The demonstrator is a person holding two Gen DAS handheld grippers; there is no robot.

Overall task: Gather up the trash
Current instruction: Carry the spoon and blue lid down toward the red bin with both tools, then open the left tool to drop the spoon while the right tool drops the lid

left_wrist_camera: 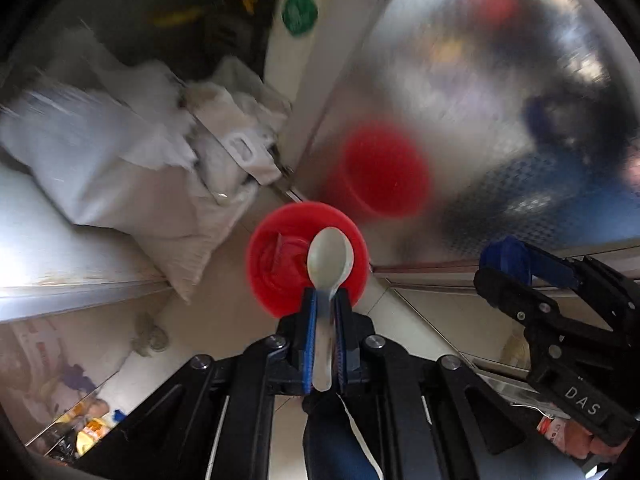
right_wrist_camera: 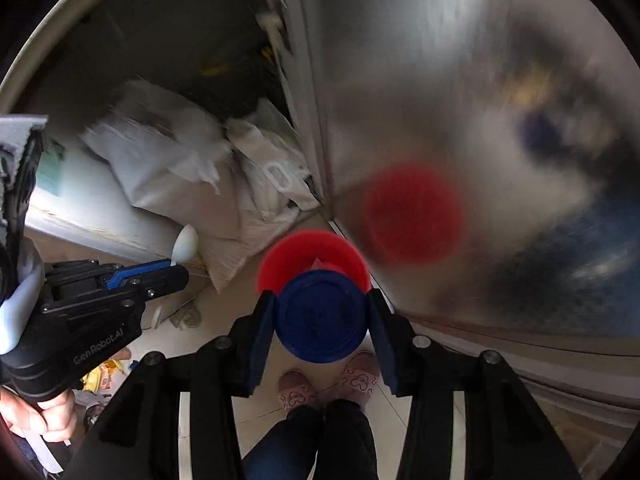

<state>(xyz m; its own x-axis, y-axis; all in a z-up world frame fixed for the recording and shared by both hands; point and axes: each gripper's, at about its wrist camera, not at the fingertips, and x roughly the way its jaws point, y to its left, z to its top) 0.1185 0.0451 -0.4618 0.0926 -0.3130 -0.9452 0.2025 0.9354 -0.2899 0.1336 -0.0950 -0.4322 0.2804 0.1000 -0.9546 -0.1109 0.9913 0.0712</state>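
The step in hand looks like the drop into the red bin (left_wrist_camera: 306,258), which stands on the floor by a steel door (left_wrist_camera: 480,100). The left gripper (left_wrist_camera: 326,304) points steeply down, its fingers clenched on a white spoon (left_wrist_camera: 329,258) right above the bin mouth. The right gripper (right_wrist_camera: 320,316), at 3 o'clock of it, grasps a blue lid (right_wrist_camera: 320,316) over the bin's near rim. Next, both must release over the opening.
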